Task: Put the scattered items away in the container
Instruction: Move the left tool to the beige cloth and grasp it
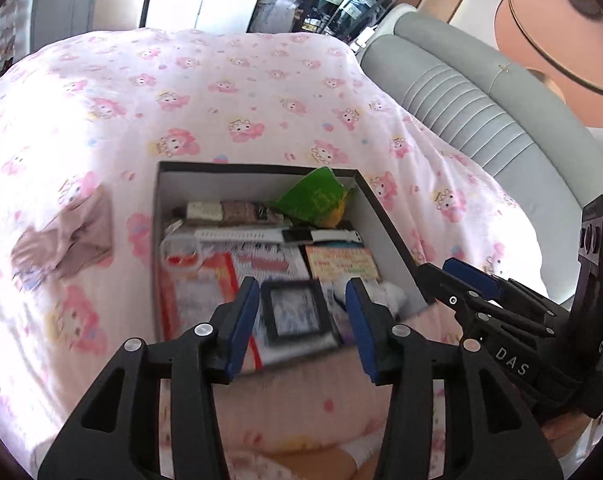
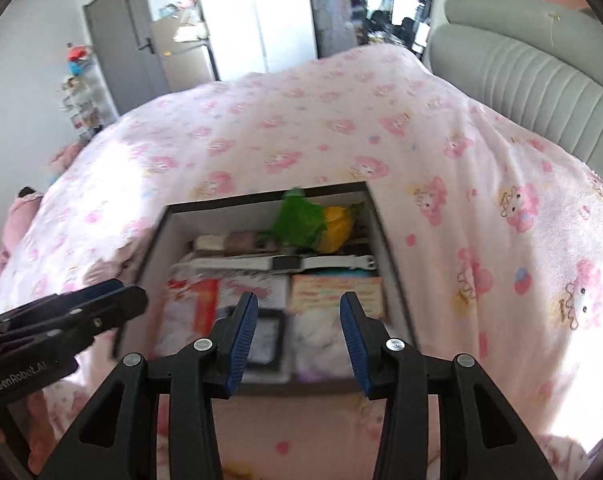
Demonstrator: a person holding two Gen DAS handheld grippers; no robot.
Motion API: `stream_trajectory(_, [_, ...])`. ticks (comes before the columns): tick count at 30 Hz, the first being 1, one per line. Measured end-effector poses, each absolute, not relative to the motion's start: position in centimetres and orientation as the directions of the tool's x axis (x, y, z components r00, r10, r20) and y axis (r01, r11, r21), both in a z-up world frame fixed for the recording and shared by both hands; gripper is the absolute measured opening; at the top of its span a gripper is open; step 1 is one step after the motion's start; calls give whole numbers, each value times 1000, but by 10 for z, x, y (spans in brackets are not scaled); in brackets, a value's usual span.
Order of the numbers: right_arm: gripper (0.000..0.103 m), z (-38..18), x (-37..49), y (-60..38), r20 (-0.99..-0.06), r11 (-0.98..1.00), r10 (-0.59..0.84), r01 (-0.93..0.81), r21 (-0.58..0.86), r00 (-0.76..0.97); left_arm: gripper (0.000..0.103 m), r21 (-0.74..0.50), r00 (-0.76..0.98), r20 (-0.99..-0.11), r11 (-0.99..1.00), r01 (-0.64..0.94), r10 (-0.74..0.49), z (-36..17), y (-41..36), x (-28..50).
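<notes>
Both grippers, left (image 1: 306, 322) and right (image 2: 297, 340), hover with fingers spread, empty, above the box (image 1: 385, 216)

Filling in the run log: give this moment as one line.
left gripper: open, empty | right gripper: open, empty | box: holds items | brown cloth: outside, on bedspread

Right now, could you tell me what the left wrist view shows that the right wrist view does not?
Only the left wrist view shows the beige cloth lying on the bedspread left of the box, and a round clear case inside it. Only the right wrist view shows the grey door. Both share the open box, green packet, white watch, black frame and both open, empty grippers: left gripper, right gripper.
</notes>
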State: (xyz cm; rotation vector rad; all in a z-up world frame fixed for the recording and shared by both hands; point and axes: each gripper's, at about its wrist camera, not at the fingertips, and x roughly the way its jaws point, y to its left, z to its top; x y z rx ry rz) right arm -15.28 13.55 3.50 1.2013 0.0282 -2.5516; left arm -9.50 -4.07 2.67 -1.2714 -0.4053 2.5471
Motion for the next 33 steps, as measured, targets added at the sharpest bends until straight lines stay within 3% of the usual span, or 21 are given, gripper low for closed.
stream_trajectory(9, [42,36,-97,61,-745,-878,-405,453,155,-531,48,-369,-624,-727,-930,5,285,22,-101,-35])
stream_trajectory(19, [42,21,-104,-75,-761,-761,-525,610,220,-380,53,-393,-668,-726,-896,208,163,7,-237,-14])
stream_trajectory(25, [42,-19,-154,-132,-832,-789,-466,567,236,-302,57,-441,-656,-741,-841,312,145,-33,-312,-35])
stream_trajectory(33, [44,-83,-200,-176,-895,-827,-405,494,271,-188,57,-535,-617,-758,-742,404,212,-104,-363,-77])
